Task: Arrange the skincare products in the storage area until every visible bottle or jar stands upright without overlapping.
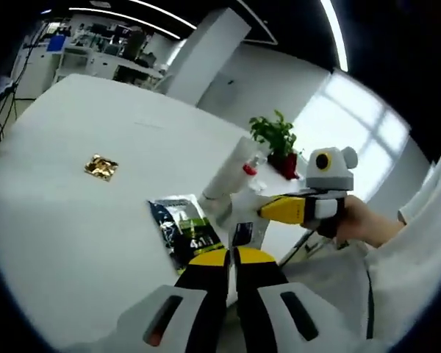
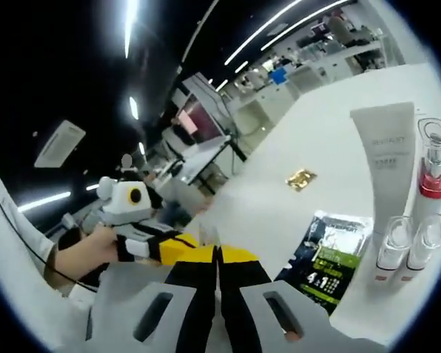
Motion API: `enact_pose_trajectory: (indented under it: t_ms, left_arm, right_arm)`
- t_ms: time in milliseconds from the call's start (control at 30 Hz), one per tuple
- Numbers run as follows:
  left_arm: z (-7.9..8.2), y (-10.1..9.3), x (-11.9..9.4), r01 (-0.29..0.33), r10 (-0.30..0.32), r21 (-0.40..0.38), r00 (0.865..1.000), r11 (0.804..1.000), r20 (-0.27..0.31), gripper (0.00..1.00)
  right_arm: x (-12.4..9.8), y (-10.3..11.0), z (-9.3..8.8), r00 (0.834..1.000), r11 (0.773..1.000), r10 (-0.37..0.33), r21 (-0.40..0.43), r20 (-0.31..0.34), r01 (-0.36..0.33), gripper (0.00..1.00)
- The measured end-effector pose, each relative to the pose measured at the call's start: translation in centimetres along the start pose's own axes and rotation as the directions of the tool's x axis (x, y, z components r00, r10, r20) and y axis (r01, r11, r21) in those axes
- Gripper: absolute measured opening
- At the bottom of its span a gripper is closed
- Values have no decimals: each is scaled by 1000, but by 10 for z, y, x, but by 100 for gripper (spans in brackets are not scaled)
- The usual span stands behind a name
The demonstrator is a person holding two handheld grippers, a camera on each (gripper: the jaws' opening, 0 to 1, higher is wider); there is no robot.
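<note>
Both grippers have jaws pressed together, holding nothing: left gripper [image 1: 231, 257], right gripper [image 2: 217, 254]. In the right gripper view the skincare products stand upright on the white table [image 2: 309, 147], right of the jaws: white tube [image 2: 386, 158], red-collared pump bottle [image 2: 431, 180], two small bottles [image 2: 392, 246], beside a dark sachet [image 2: 327, 257]. The left gripper view adds a potted plant [image 1: 278, 141] behind the cluster; a gold wrapper [image 1: 101, 168] lies well apart.

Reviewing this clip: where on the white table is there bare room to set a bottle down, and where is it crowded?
The white table is bare between the gold foil packet and the dark sachet, and beyond the packet. It is crowded at the edge, where the white tube, red-collared spray bottle and two small bottles stand close beside the sachet.
</note>
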State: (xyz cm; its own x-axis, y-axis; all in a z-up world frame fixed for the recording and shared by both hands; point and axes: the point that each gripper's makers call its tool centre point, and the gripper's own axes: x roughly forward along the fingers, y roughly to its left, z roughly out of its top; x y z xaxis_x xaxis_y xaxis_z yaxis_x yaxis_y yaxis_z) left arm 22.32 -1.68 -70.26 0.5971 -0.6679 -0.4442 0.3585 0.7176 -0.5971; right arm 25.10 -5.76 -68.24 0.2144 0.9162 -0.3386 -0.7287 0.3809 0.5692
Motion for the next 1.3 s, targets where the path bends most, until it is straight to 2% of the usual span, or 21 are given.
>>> enact_pose_trajectory:
  t_ms: [67,100,133,167,333,433,500,567,733,800,833,867,900,1033,1133,1300]
  left_arm:
    - [-2,3,0,-3,3,-37,1000,999,-4,4]
    - [-3,7,1,-27,27,-74,1000,997,-3,3]
    - [-6,11,1,-41,40,-93,999,995,-14,3]
    - [-8,13,1,-50,48,-100,999,994,-21,3]
    - [-18,33,-1,-122,118,-72,991,990,-59,3]
    - [-25,45,-2,-150,144,-89,987,985,-75,3]
    - [-28,53,-2,-175,164,-111,981,978,-103,3]
    - [-28,61,-1,-194,183,-88,976,977,-120,3]
    - [-34,85,7,-229,208,-77,955,970,-213,3]
    - [-40,99,15,-245,220,-73,943,967,-250,3]
    - [-46,103,19,-247,210,-101,935,964,-285,3]
    - [-46,104,21,-250,210,-110,934,962,-288,3]
    - [-48,109,26,-252,209,-113,930,961,-302,3]
    - [-59,113,34,-273,235,-54,902,961,-362,3]
    - [-63,115,36,-282,242,-54,895,958,-374,3]
    - [-61,118,36,-290,258,-33,891,956,-373,3]
  right_arm:
    - [5,-9,-3,998,997,-61,-40,-25,60,1]
    - [9,-12,-4,996,995,-88,-60,-31,86,1]
    - [14,-13,-11,993,992,-100,-89,-67,94,1]
    - [17,-13,-13,991,990,-107,-96,-74,100,1]
    - [41,-19,-25,985,978,-129,-176,-116,108,1]
    - [54,-22,-34,978,961,-142,-259,-154,98,1]
    - [62,-25,-40,973,954,-152,-284,-177,97,1]
    - [70,-31,-38,970,944,-161,-315,-184,96,1]
    - [87,-42,-46,958,931,-183,-352,-222,97,1]
    - [93,-54,-55,946,926,-208,-360,-247,110,1]
    - [95,-59,-60,939,923,-222,-366,-263,116,1]
    - [97,-67,-67,923,913,-252,-389,-290,127,1]
    - [99,-71,-71,915,906,-264,-405,-305,127,1]
    - [107,-80,-80,906,905,-274,-405,-323,129,1]
    - [109,-84,-82,902,905,-278,-404,-329,132,1]
    - [111,-85,-81,900,882,-298,-453,-317,132,1]
